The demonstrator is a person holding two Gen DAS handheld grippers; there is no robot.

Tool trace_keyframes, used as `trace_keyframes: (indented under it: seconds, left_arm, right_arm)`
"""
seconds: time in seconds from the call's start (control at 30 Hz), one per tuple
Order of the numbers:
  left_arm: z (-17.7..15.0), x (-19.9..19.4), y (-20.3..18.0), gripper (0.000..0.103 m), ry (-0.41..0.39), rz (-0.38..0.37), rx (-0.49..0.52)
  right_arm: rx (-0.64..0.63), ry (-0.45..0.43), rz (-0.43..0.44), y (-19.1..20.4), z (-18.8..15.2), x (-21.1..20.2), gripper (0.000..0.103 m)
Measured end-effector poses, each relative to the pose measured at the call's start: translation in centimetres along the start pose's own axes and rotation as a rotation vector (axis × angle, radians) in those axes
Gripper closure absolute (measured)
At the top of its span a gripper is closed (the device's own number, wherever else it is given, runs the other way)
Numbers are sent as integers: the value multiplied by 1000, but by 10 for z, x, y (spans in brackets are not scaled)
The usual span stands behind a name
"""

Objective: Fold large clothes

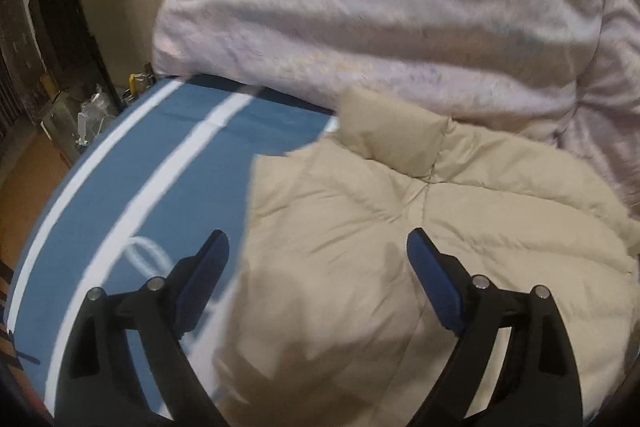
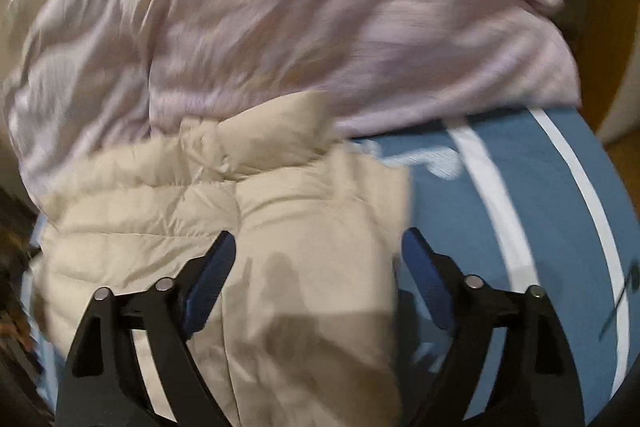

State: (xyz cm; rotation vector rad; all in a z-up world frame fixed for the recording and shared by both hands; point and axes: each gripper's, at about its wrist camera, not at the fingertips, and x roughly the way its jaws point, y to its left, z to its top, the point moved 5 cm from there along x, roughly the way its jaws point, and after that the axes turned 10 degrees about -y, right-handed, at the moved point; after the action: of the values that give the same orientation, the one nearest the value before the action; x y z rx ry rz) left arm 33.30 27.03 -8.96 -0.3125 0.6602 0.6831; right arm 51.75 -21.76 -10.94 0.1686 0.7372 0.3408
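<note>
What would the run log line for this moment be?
left gripper: open | right gripper: open | beige puffer jacket: folded on blue striped sheet

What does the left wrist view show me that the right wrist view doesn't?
Left wrist only: a dark doorway and floor clutter beyond the bed's edge, plus the open left tool over the jacket's edge.
Right wrist only: the open right tool, nothing gripped.
Both: the beige quilted puffer jacket, the blue white-striped bedsheet and the rumpled pale pink duvet.
</note>
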Motion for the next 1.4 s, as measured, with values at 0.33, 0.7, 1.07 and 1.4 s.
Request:
trace_keyframes:
  seconds: [0.33, 0.7, 1.07, 1.4]
  left_arm:
    - [-41, -18, 58, 13, 146, -67, -161]
    - [-80, -19, 59, 28, 229, -151, -345]
    - [-74, -29, 50, 86, 214, -219, -459]
    - [-55, -68, 76, 92, 135, -220, -404]
  right_arm:
    - [245, 165, 134, -39, -62, -20, 16]
    - [402, 201, 175, -38, -90, -20, 46]
    - [604, 163, 281, -35, -92, -29, 84]
    - [573, 154, 373, -9, -94, -65, 90]
